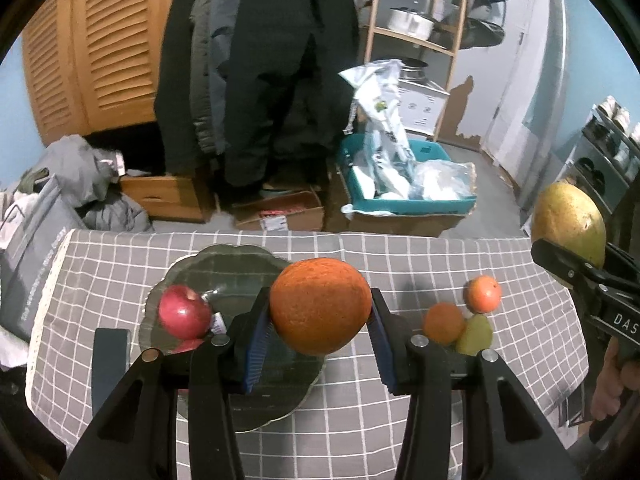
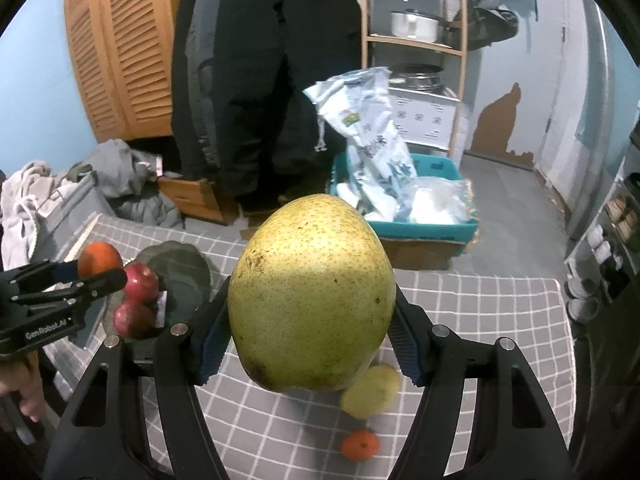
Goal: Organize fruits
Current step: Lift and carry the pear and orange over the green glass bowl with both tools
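While both tools are loaded, the counter [image 1: 400,420] under its grey checked cloth carries a dark glass plate [image 1: 240,276] at the left and loose fruit at the right. Right tool [image 2: 310,328] is clenched on a large yellow-green pear [image 2: 312,292], held up off the cloth, well right of the plate. Left tool [image 1: 320,320] is clenched on a big orange [image 1: 320,306], hanging over the near right part of the plate. Red apple [image 1: 185,311] sits on the plate's left side, a second red fruit [image 2: 134,319] just near of it. Still on the cloth at the right: a small orange [image 1: 443,323], a small green pear [image 1: 475,335] touching it, and a reddish-orange fruit [image 1: 482,294] just beyond. Judgement: step in hand is carrying both fruits to the plate. To do it well, lower the orange onto the bare right part of the plate before releasing, so it neither drops nor knocks the apples; bring the pear in second, keeping the two tools from crossing. Round fruit may roll on the shallow plate: release only once it rests.
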Demonstrator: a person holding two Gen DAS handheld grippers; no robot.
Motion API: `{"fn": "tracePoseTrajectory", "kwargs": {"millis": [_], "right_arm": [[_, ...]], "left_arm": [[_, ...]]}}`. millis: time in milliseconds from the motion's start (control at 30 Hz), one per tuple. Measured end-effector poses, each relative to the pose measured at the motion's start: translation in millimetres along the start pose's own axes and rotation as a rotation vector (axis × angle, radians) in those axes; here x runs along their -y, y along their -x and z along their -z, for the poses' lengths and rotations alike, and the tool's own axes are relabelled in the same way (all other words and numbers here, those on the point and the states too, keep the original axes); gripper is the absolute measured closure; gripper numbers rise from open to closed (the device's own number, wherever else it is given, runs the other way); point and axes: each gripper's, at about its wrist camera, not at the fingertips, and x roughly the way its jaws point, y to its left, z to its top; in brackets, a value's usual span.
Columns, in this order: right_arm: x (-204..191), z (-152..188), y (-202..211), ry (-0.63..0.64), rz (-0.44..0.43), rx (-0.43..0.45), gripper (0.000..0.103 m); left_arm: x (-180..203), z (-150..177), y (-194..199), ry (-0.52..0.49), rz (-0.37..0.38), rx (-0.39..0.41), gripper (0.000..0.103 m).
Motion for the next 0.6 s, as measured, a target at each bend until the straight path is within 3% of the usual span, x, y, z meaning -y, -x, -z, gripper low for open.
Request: {"fn": "tracePoseTrajectory", "kwargs": {"millis": [600], "right_arm": [[-87.7,-12.3,-64.9,0.084,-0.116,-0.084,0.034]], "left_arm": [[-60.6,15.7,-39.2,0.106,-0.084,-0.087,0.056]]}}
